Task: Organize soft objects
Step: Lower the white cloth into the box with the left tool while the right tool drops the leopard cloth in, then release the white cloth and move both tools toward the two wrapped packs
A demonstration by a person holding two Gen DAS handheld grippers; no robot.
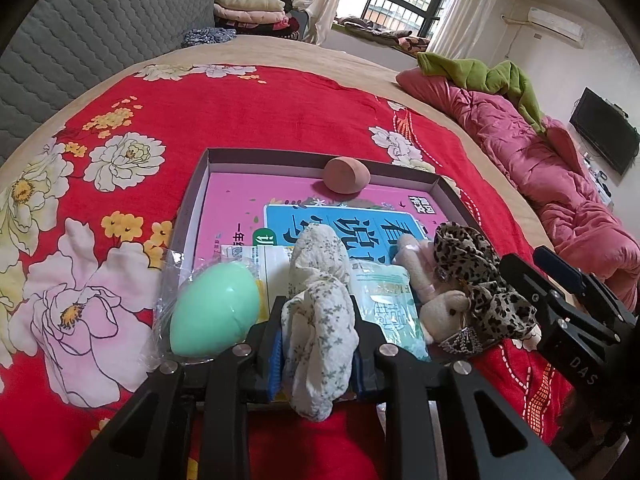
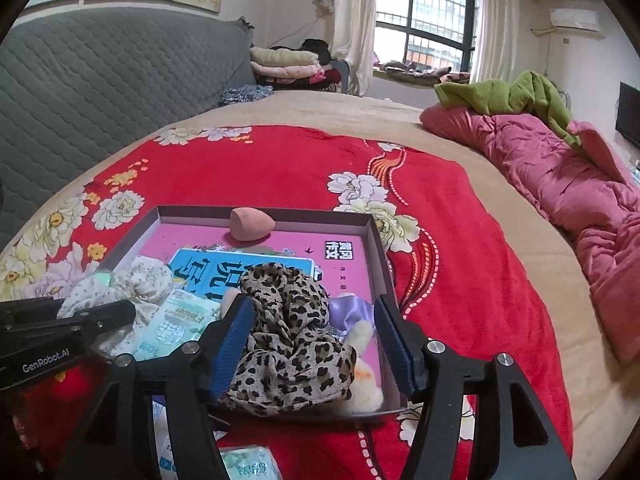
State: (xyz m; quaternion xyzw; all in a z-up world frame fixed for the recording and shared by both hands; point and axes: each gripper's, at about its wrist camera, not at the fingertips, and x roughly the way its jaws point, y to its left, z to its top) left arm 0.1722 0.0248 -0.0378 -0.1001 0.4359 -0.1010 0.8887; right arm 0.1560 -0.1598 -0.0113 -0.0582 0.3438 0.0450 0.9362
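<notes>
Red floral blanket (image 1: 248,120) spread beneath a shallow box (image 1: 444,184), leopard-print scrunchie (image 2: 288,336) lying at the box's near edge between the spread jaws of the right gripper (image 2: 316,344), possibly brushed by one pad, white floral scrunchie (image 1: 320,320) clamped at the box's near edge by the left gripper (image 1: 318,356), green egg (image 1: 214,312) beside the box's near left corner, pink sponge (image 1: 346,176) against the box's far wall.

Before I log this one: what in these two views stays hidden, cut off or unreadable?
- Right wrist view: most of the cream plush toy, hidden under the leopard-print fabric scrunchie.
- Left wrist view: the lower end of the white floral cloth scrunchie, behind the left gripper.
- Both views: the pink book's title, covered by items in the shallow cardboard tray.
</notes>
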